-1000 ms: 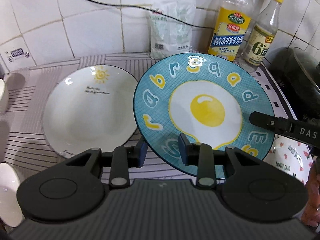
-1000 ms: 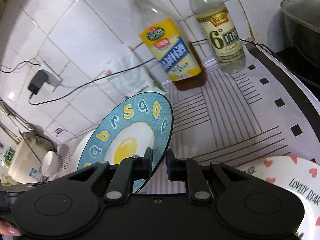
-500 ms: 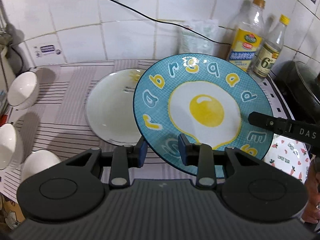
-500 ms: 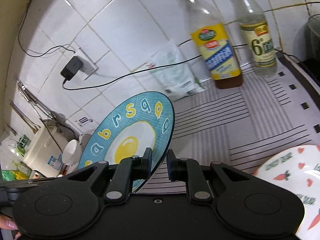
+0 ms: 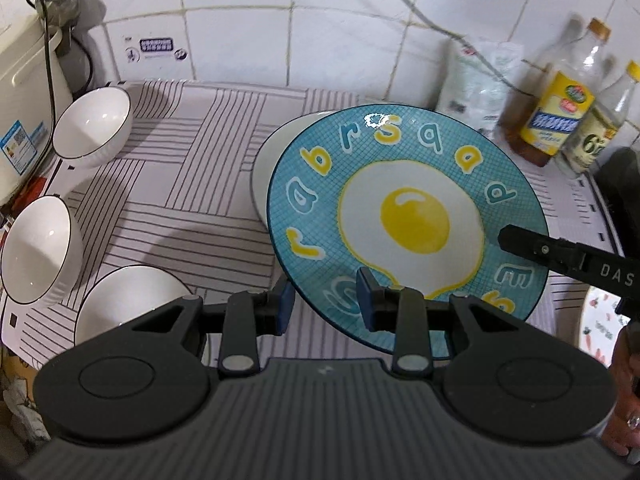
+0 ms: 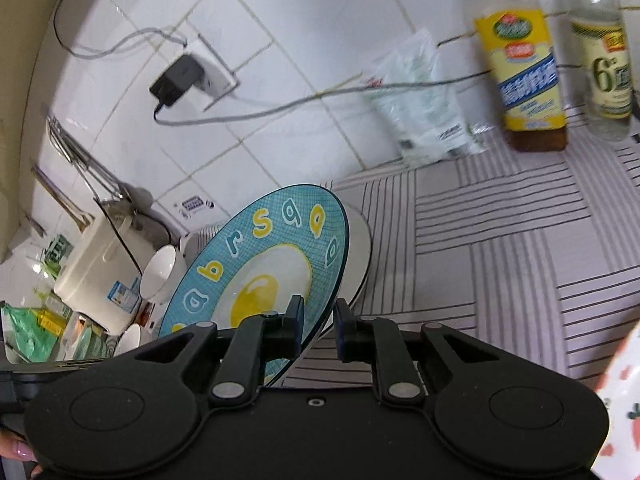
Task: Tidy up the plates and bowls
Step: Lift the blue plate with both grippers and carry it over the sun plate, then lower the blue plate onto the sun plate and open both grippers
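Observation:
A blue plate with a fried-egg picture [image 5: 408, 216] is held tilted above the striped counter by both grippers. My left gripper [image 5: 325, 308] is shut on its near rim. My right gripper [image 6: 318, 322] is shut on its right rim; the plate also shows in the right wrist view [image 6: 260, 280]. A white plate [image 5: 264, 160] lies on the counter behind and under it, mostly hidden. Three white bowls [image 5: 94, 126] [image 5: 40, 248] [image 5: 132, 300] stand at the left.
A white plate with hearts [image 5: 600, 320] lies at the right. Two bottles [image 5: 560, 120] [image 5: 596, 136] and a bag [image 5: 472, 80] stand against the tiled wall. A white appliance [image 5: 24, 92] is at the far left. A dark pot [image 5: 624, 184] is at the right edge.
Both grippers have carried the blue plate to the left and up; it now covers most of the white plate, and all three bowls have come into view.

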### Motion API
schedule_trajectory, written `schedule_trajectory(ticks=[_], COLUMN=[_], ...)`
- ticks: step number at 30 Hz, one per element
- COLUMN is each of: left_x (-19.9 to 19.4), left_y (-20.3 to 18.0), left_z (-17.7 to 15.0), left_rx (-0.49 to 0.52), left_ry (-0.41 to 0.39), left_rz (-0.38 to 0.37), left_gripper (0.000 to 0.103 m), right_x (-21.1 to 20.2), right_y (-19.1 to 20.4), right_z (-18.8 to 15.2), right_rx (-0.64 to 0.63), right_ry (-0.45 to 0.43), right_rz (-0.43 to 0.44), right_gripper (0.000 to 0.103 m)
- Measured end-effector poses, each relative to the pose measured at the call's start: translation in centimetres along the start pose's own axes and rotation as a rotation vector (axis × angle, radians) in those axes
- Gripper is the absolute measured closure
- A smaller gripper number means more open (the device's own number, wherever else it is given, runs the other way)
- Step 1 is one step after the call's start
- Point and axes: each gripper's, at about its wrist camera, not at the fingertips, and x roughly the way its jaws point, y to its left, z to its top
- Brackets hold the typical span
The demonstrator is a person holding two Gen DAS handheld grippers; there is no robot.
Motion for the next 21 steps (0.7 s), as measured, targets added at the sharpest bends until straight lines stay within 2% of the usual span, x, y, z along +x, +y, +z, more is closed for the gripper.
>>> schedule_trajectory(ticks=[8, 15, 21], left_x=[2.5, 3.5, 4.0], left_y=[1.5, 1.1, 1.3], left_z=[-0.4, -0.4, 0.3], left_rx=[-0.067, -0.028, -0.026], left_ry=[0.057, 0.063, 0.074], left_rz=[-0.009, 0.046, 0.060], left_gripper=[0.072, 0.072, 0.072], right_x=[2.7, 4.5, 5.4], right_y=[0.1, -0.4, 0.4], right_z=[-0.4, -0.8, -0.8], right_rx=[0.021, 0.064, 0.037], right_ry=[0.043, 0.091, 0.095], right_rz=[-0.009, -0.043, -0.079], right_gripper=[0.084, 0.084, 0.084])
